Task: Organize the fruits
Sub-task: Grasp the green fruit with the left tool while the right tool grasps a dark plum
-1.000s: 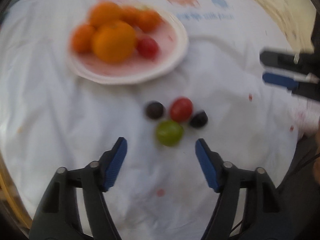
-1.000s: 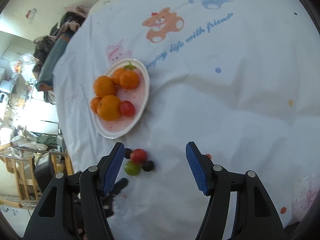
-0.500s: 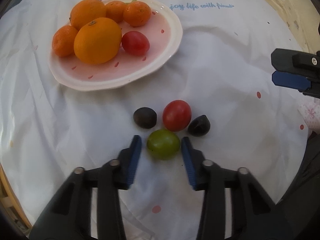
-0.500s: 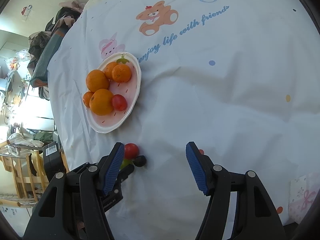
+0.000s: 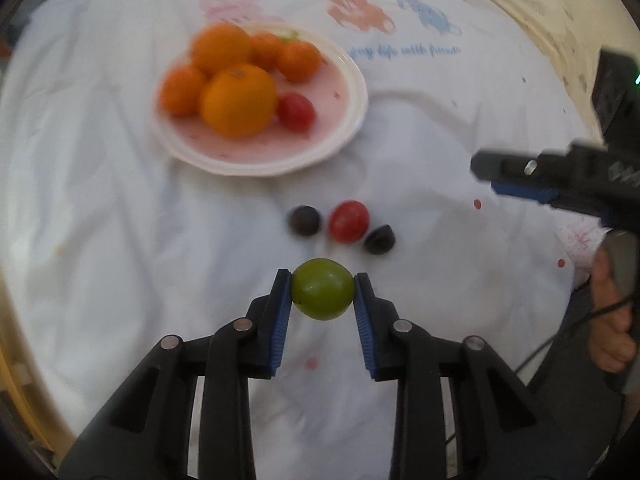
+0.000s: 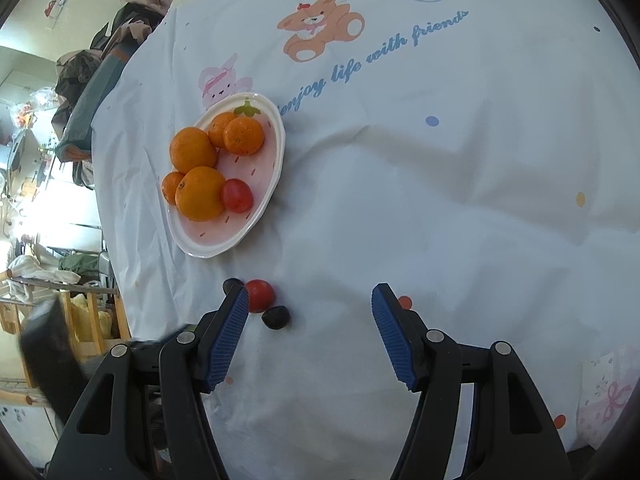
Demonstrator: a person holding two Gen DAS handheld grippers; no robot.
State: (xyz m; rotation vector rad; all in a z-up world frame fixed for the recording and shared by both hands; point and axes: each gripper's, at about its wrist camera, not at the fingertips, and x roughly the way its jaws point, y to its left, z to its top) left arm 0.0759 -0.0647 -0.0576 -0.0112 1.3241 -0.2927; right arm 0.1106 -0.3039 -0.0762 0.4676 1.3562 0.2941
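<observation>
My left gripper [image 5: 323, 277] points steeply down, its jaws closing, with both blue pads pressed on a green round fruit [image 5: 321, 298] held above the cloth. Just beyond it a red tomato [image 5: 349, 221] lies on the cloth between two dark small fruits [image 5: 305, 220] [image 5: 379, 239]. Farther back, a pink-and-white plate [image 5: 354, 120] holds several oranges [image 5: 239, 100] and a red tomato [image 5: 296, 111]. My right gripper [image 6: 310, 300] hangs open and empty above the cloth; the red tomato [image 6: 260, 295] and one dark fruit [image 6: 276, 317] lie beside its left finger.
A white tablecloth [image 6: 440, 200] printed with bears and blue lettering covers the table. Its left edge drops off toward chairs and clutter [image 6: 60, 300]. A person's hand [image 5: 612, 320] holds the right gripper [image 5: 520, 180] at the right of the left wrist view.
The left jaws came in around the green fruit, gripped it and raised it off the cloth, away from the other three fruits. The right gripper has stayed where it was, still open.
</observation>
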